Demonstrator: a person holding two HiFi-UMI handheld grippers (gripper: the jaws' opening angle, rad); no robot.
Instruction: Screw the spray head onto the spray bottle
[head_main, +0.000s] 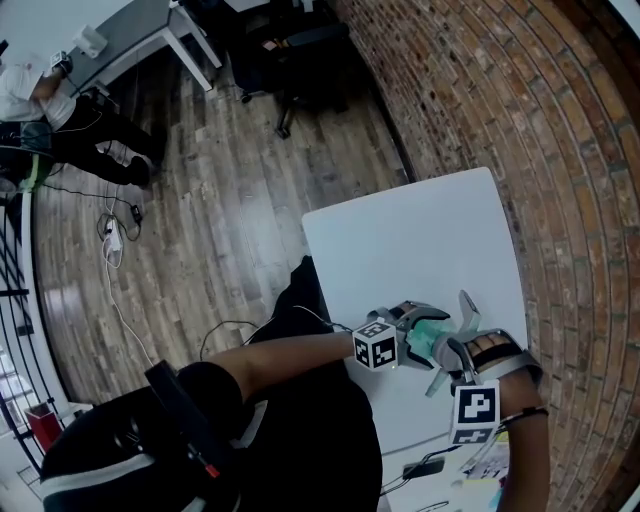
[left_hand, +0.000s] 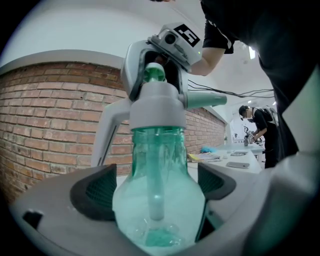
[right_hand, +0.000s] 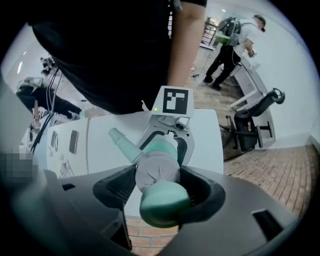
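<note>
A translucent green spray bottle (left_hand: 157, 200) stands upright between the jaws of my left gripper (left_hand: 155, 187), which is shut on its body. The grey spray head (left_hand: 157, 107) sits on the bottle's neck, its dip tube hanging inside and its green nozzle (left_hand: 207, 100) pointing right. My right gripper (right_hand: 157, 187) is shut on the spray head (right_hand: 157, 170) from above. In the head view both grippers meet over the near part of the white table (head_main: 420, 230), left gripper (head_main: 410, 335) on the bottle (head_main: 425, 342), right gripper (head_main: 455, 355) beside it.
A brick wall (head_main: 560, 150) runs along the table's far side. A phone (head_main: 425, 468) and papers (head_main: 485, 465) lie at the table's near end. On the wooden floor (head_main: 230, 200) stand an office chair (head_main: 290, 60) and a desk, with a person (head_main: 40, 100) beyond.
</note>
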